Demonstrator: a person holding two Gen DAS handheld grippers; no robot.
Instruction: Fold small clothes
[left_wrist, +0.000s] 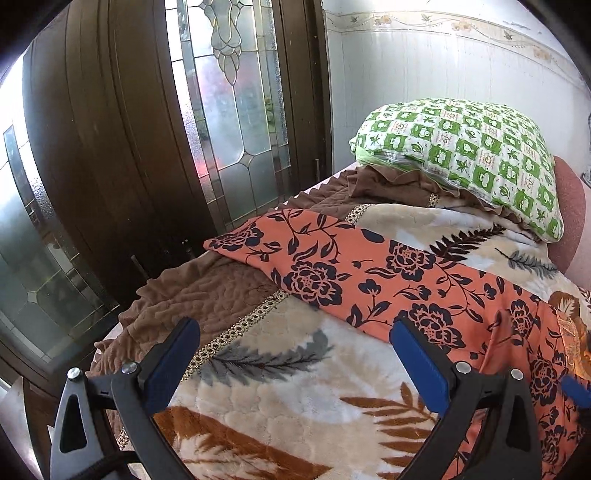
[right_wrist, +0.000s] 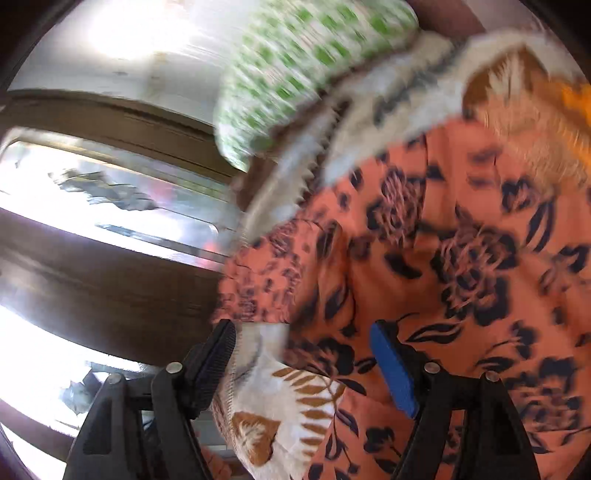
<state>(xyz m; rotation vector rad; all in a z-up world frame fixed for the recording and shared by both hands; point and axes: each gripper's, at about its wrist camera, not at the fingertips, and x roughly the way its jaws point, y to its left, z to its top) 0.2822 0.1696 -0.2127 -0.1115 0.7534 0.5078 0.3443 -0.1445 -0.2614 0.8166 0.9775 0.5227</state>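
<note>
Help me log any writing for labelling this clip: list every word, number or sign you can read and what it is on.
No text can be read in either view.
Green checked pillow: small marks in some squares, too small to read.
Orange floral garment: printed pattern only, no label showing.
Right wrist view: blurred throughout.

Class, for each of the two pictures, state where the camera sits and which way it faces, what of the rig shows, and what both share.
Left wrist: on the left tool, looking down along the bed toward the green checked pillow and glass door; its open blue fingers show.
Right wrist: on the right tool, tilted and blurred, close over the orange floral garment; open fingers show.
Shared: garment, pillow, leaf-print blanket.
</note>
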